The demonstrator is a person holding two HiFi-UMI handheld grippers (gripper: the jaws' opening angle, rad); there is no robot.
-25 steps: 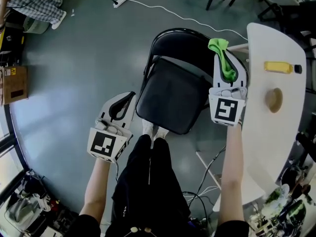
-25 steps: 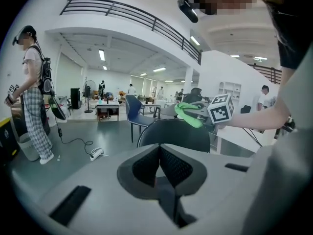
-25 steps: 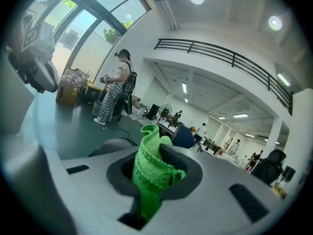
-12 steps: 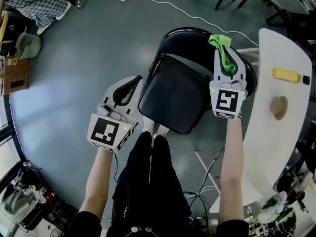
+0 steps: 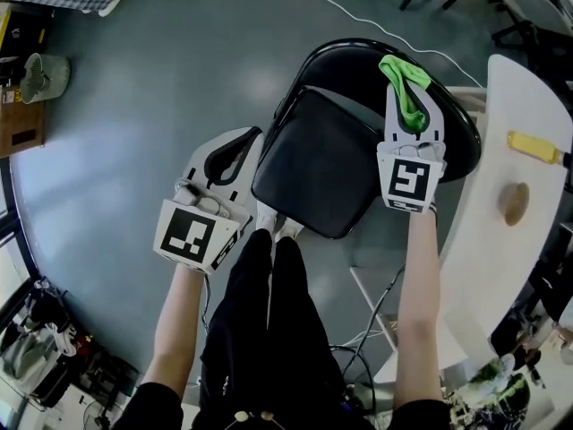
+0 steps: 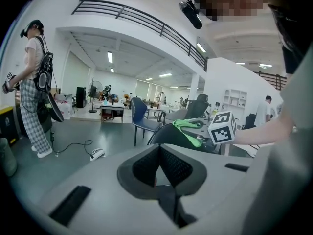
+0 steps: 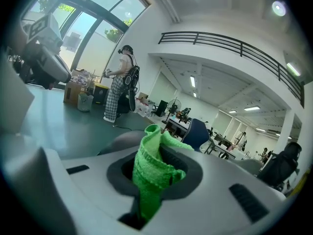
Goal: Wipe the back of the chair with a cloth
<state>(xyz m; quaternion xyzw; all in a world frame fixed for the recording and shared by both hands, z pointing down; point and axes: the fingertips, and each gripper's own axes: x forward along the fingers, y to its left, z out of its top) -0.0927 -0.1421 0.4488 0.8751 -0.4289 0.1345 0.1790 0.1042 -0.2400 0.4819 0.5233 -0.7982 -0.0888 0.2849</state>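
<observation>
- While the right gripper [image 5: 410, 81] has its jaws clamped tight on the green cloth [image 7: 150, 175], the cloth bunches out past the tips and sits over the top right part of the chair back [image 5: 345, 65].
- Can't really tell from the head view whether the cloth is touching the back or just above it. In the left gripper view it looks right at the top edge.
- Left gripper [image 5: 235, 146] is off to the left of the seat [image 5: 313, 164], jaws pinched together with nothing in them, so it's basically idle.
- My read: this is the very start of the wipe, with the cloth lined up at the back and no stroke to show for it yet.
- Next move, I'd guess, is to press the cloth onto the back and drag it along the curve, keeping the grip firm so it doesn't slip out.
- Heads up: the white table [image 5: 528, 97] is just beside the chair on the right, so there's not much room on that side.
</observation>
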